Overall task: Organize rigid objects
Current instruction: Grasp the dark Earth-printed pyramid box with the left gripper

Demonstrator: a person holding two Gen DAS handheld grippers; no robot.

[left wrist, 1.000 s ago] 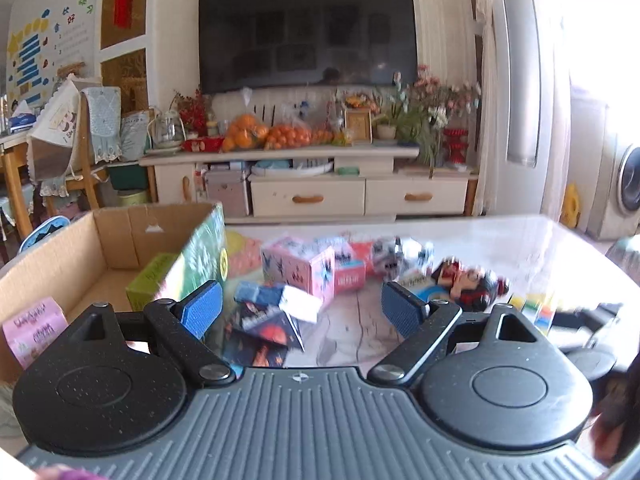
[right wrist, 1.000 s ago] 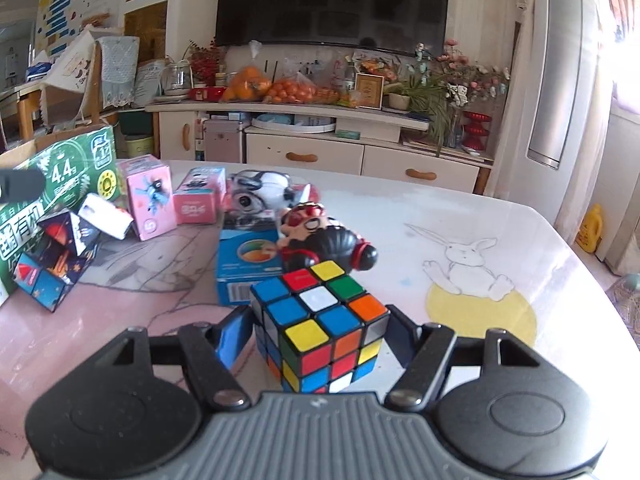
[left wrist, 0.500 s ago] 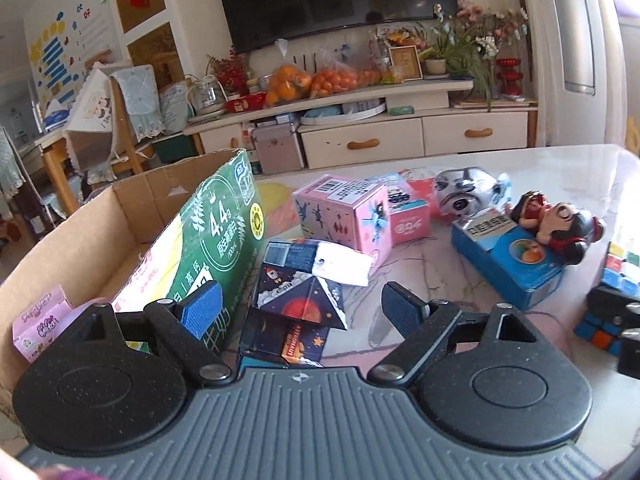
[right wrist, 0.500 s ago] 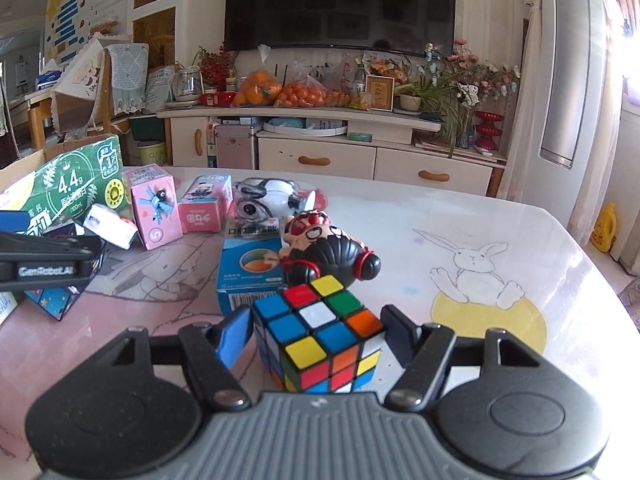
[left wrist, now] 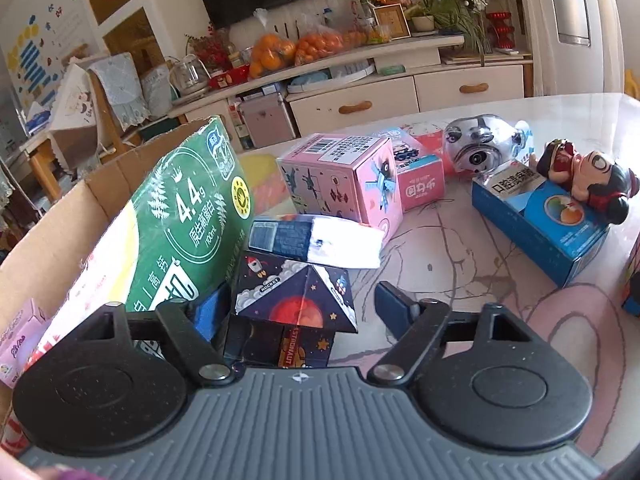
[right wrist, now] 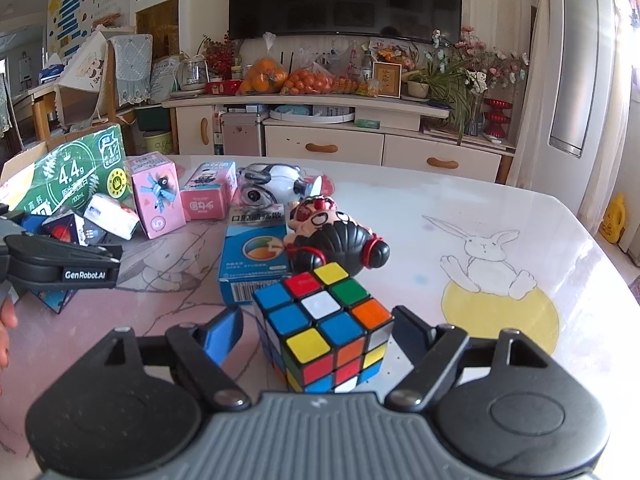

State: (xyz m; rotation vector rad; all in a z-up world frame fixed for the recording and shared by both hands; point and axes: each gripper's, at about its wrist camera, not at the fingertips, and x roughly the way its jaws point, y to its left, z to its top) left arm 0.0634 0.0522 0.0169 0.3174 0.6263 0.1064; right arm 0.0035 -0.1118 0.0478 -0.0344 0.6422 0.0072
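Note:
My left gripper (left wrist: 300,312) is open around a dark space-print folding cube (left wrist: 296,308) on the table; its fingers stand apart from the cube's sides. A blue-and-white small box (left wrist: 316,240) lies on top of that cube. My right gripper (right wrist: 320,332) is open around a Rubik's cube (right wrist: 326,328) that rests on the table, with gaps on both sides. The left gripper's body (right wrist: 60,264) shows at the left of the right wrist view.
A cardboard box (left wrist: 60,220) with a green milk carton (left wrist: 188,216) stands at the left. Pink boxes (left wrist: 344,180), a silver toy (left wrist: 484,144), a blue box (left wrist: 536,224) and a doll (left wrist: 588,180) lie on the marble table (right wrist: 460,208).
My left gripper has come down and forward, and its fingers now flank the space-print cube. My right gripper has held still around the Rubik's cube.

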